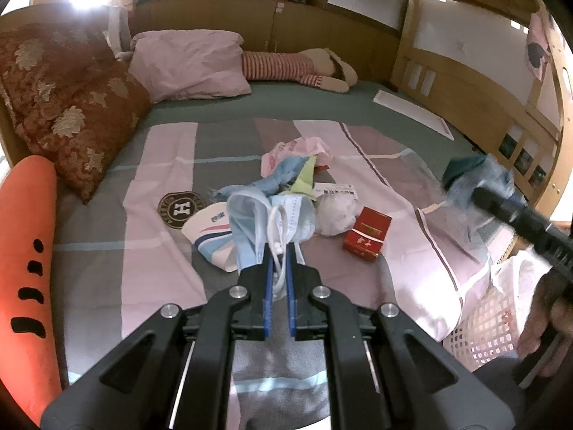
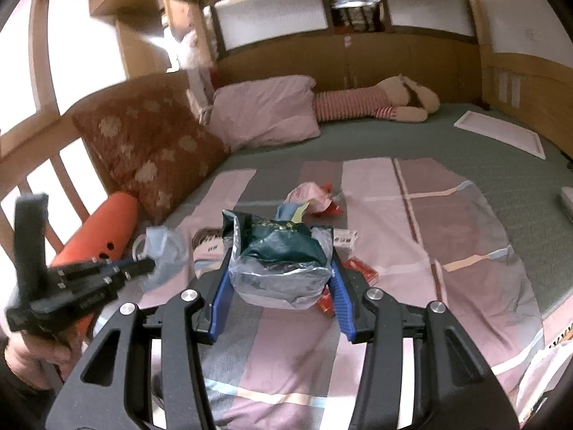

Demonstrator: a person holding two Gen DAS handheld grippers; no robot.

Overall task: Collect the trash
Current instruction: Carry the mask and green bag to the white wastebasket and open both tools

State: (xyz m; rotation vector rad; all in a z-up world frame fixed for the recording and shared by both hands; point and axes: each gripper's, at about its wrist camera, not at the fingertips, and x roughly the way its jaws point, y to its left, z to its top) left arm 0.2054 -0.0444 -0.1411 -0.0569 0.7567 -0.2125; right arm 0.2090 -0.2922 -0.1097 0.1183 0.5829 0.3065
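Note:
My left gripper (image 1: 278, 251) is shut on light blue face masks (image 1: 258, 215), held above the bed. My right gripper (image 2: 279, 247) is shut on a crumpled dark green and silver snack bag (image 2: 275, 261); it also shows in the left wrist view (image 1: 469, 175). On the bedspread lies a trash pile: a red cigarette box (image 1: 367, 238), a white crumpled wad (image 1: 335, 213), a pink plastic bag (image 1: 293, 150), a white striped wrapper (image 1: 211, 229) and a printed slip (image 1: 335, 190). The left gripper and masks show blurred in the right wrist view (image 2: 143, 267).
A white perforated basket (image 1: 490, 326) stands at the bed's right edge. An orange carrot cushion (image 1: 25, 258), a red floral pillow (image 1: 71, 107), a pink pillow (image 1: 189, 64) and a striped plush doll (image 1: 297, 68) lie around. A white flat board (image 1: 412, 113) lies far right.

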